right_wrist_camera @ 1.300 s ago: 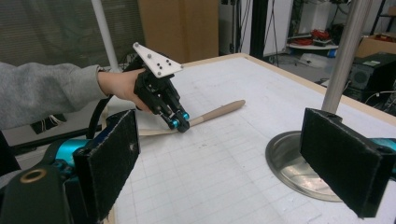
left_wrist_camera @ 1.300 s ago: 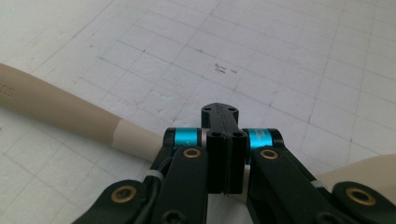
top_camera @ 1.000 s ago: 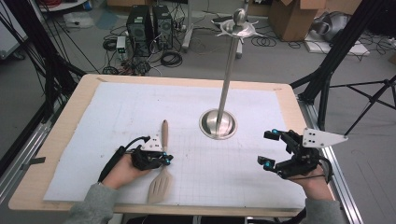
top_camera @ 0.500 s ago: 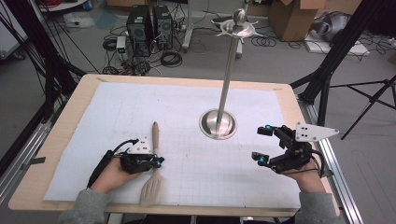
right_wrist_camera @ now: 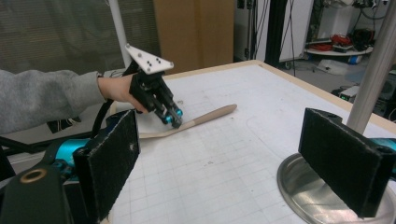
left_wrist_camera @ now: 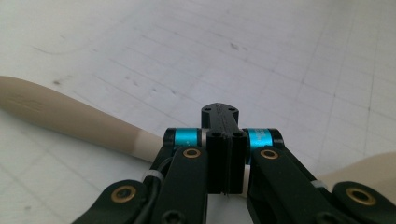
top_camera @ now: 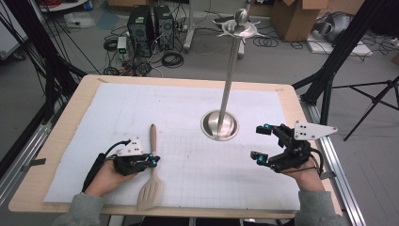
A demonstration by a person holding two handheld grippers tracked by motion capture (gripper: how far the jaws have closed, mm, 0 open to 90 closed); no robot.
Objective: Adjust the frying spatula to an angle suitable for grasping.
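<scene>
Left tool (top_camera: pixel 151 161): jaws pressed together over the neck of the wooden spatula (top_camera: pixel 151 169), just above its slotted blade. In the left gripper view the jaws (left_wrist_camera: pixel 226 158) meet with no gap showing, and the pale handle runs off to the left underneath them. Whether the spatula is lifted or lying flat, I cannot tell from the high view.

Spatula: near the table's front edge, left of centre. Handle points toward the far edge, blade toward the front edge. In the right gripper view it lies low over the white sheet, with the left tool (right_wrist_camera: pixel 173 119) clamped at the neck and the handle tip (right_wrist_camera: pixel 224 110) pointing away to the right.

Right tool (top_camera: pixel 261 143): jaws spread wide, nothing between them. It sits near the table's right edge, about halfway between front and back, with its grey plate on top. In the right gripper view the two black padded jaws stand far apart.

Metal stand (top_camera: pixel 220 125): round base on the sheet, right of the table's centre, between the two tools and nearer the right one. Thin pole rising upright to a hooked top. Its base and pole (right_wrist_camera: pixel 327 186) show beside the right-hand jaw in the right gripper view.

White gridded sheet (top_camera: pixel 188 108) covers most of the wooden table (top_camera: pixel 70 108).

Person: a hand and grey sleeve (right_wrist_camera: pixel 42 100) behind the left tool.
</scene>
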